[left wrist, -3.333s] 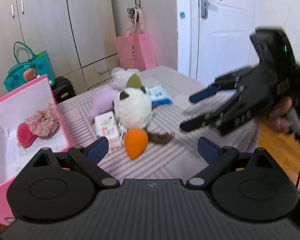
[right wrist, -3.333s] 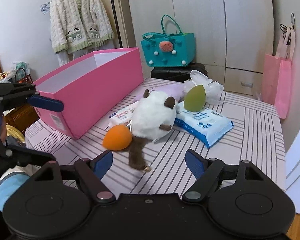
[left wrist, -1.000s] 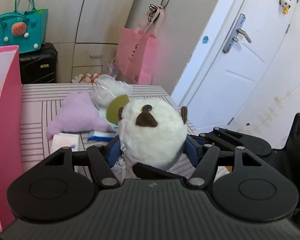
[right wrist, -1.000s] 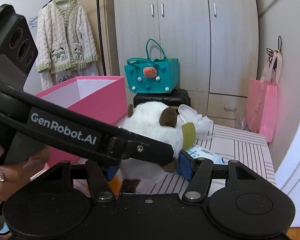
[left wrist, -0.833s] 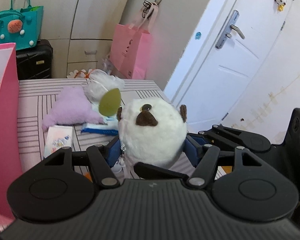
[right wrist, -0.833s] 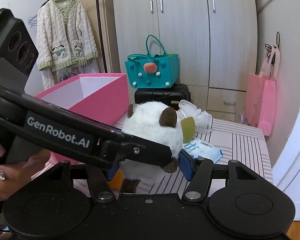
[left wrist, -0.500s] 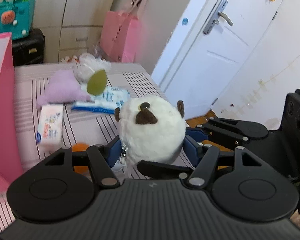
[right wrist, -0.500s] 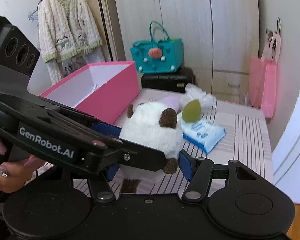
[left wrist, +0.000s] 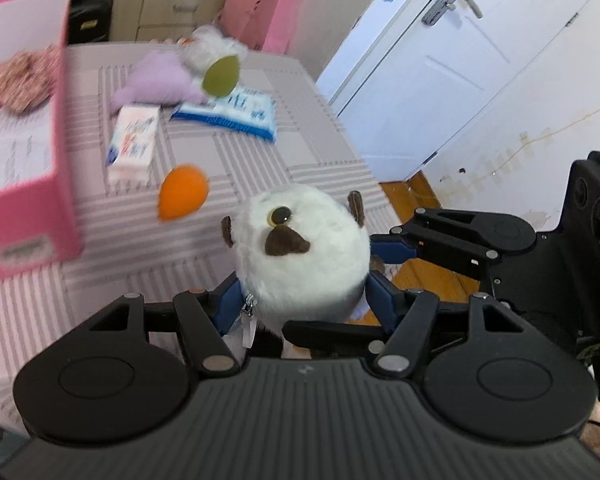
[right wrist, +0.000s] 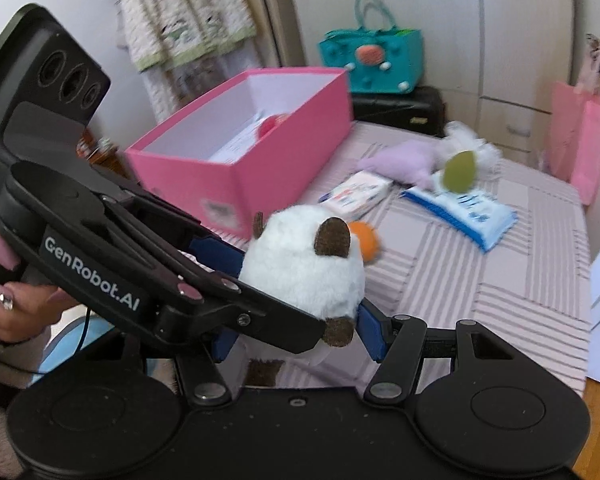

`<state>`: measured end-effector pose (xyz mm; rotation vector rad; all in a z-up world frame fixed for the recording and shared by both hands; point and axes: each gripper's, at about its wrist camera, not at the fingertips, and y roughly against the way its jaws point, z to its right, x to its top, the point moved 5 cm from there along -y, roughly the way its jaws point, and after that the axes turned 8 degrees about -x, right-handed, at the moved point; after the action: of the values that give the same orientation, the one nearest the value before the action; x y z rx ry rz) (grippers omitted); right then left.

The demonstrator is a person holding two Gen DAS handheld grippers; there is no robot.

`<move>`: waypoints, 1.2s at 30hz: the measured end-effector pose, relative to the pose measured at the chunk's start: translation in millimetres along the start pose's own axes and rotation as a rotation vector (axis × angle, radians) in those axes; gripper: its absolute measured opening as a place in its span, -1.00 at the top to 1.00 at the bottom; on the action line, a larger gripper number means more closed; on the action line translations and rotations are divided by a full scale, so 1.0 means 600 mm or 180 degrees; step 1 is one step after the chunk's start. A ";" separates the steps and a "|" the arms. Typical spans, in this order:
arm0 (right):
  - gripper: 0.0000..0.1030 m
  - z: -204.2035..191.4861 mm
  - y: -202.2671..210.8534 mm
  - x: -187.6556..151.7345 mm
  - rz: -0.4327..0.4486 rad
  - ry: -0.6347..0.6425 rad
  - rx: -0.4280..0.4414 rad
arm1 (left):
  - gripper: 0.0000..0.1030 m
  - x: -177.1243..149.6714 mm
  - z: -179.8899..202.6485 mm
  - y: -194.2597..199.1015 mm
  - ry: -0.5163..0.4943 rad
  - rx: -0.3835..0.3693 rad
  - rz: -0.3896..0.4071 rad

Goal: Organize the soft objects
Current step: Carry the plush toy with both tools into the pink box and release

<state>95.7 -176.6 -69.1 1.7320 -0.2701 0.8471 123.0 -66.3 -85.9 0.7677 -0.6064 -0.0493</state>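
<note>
A round white plush toy (left wrist: 302,256) with brown ears is held up in the air above the striped table (left wrist: 260,152). My left gripper (left wrist: 304,300) is shut on it, and my right gripper (right wrist: 296,332) is shut on it from the other side; the toy also shows in the right wrist view (right wrist: 300,268). The open pink box (right wrist: 244,160) stands on the table's left side, with a red and a patterned soft thing inside (left wrist: 16,84). An orange sponge (left wrist: 182,192), a green sponge (left wrist: 220,76) and a purple plush (left wrist: 156,86) lie on the table.
A white tissue pack (left wrist: 134,144) and a blue wipes pack (left wrist: 236,114) lie on the table, with a white fluffy thing (right wrist: 472,148) behind. A teal bag (right wrist: 374,60) on a black case, pink paper bags (right wrist: 580,140) and a white door (left wrist: 452,64) surround it.
Both grippers have lifted the white plush higher and pulled back from the table; the box and the loose things now lie lower and farther off in both views.
</note>
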 end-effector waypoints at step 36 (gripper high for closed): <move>-0.27 -0.173 -0.110 0.300 0.0750 0.0526 0.1057 | -0.25 0.108 -0.172 0.305 -0.0089 0.0915 0.1502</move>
<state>220.9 -17.2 11.7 1.9463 -0.2346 1.2578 199.6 115.8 10.4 0.8838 -0.8192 0.4702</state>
